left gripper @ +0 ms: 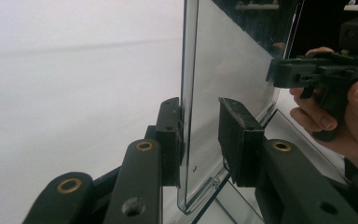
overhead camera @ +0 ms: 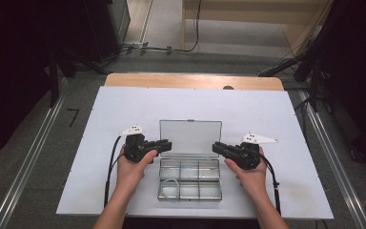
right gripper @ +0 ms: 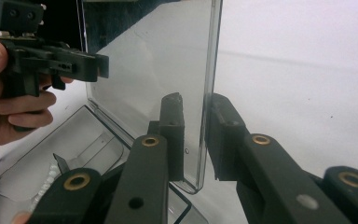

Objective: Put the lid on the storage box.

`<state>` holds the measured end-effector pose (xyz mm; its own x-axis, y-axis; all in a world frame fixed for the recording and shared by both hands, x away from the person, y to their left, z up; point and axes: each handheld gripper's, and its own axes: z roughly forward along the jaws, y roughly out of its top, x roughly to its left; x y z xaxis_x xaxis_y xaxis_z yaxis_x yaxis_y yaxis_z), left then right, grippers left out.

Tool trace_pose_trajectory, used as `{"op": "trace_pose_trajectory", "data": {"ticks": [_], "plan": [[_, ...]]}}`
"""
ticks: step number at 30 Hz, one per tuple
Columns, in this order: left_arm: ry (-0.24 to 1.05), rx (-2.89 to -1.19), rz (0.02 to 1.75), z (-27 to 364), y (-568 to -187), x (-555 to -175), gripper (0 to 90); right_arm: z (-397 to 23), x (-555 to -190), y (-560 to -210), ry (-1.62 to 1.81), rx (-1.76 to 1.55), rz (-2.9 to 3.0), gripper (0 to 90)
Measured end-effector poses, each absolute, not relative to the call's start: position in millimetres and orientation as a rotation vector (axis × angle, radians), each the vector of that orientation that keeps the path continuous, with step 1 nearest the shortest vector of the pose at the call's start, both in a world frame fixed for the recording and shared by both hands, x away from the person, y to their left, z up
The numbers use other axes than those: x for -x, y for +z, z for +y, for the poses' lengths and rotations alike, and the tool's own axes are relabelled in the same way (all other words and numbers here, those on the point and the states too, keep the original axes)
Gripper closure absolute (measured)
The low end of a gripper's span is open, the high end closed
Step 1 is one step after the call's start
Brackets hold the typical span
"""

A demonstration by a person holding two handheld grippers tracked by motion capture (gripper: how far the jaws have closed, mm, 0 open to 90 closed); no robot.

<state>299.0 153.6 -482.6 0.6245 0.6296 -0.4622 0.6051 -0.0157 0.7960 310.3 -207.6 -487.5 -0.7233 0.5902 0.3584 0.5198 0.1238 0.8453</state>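
A: Black fingers [left gripper: 170, 135] of the left gripper [left gripper: 200, 133] straddle the upright lid [left gripper: 223, 84] of the clear plastic organizer box [overhead camera: 189, 183]. One finger lies against the lid's outer face; the other stands just apart from the inner face, so they are not clamped on it.

B: And the right gripper [right gripper: 196, 135]?

A: Much the same at the lid's other side edge. Its fingers [right gripper: 172, 135] sit on either side of the panel, with a thin gap showing on at least one side, so no firm pinch can be made out.

B: Where does the box stand?

A: Near the front of the white bench [overhead camera: 124, 109], between the person's two hands. Its lid is raised at the back, and the divided tray lies open toward the person, with a small pale item [overhead camera: 170, 183] in a front-left compartment.
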Motion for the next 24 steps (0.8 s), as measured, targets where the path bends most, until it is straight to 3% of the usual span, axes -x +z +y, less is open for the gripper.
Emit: {"op": "trace_pose_trajectory", "data": {"ticks": [11, 17, 21, 24], "plan": [[0.093, -1.640, 0.983, 153.6, -461.1, -297.5, 60.0, -207.1, -306.9, -485.5, 1.674, -1.052, 2.296, 75.5], [0.108, -1.614, 0.967, 155.5, -454.5, -295.0, 60.2, -207.2, -304.4, -483.5, 1.655, -1.018, 2.299, 75.2], [0.093, -1.602, 0.951, 160.3, -454.0, -294.8, 67.8, -206.7, -302.9, -481.9, 1.648, -0.999, 2.300, 74.3], [0.085, -1.600, 0.938, 161.5, -453.9, -293.9, 68.4, -207.0, -302.1, -479.9, 1.651, -0.999, 2.299, 73.1]]}}
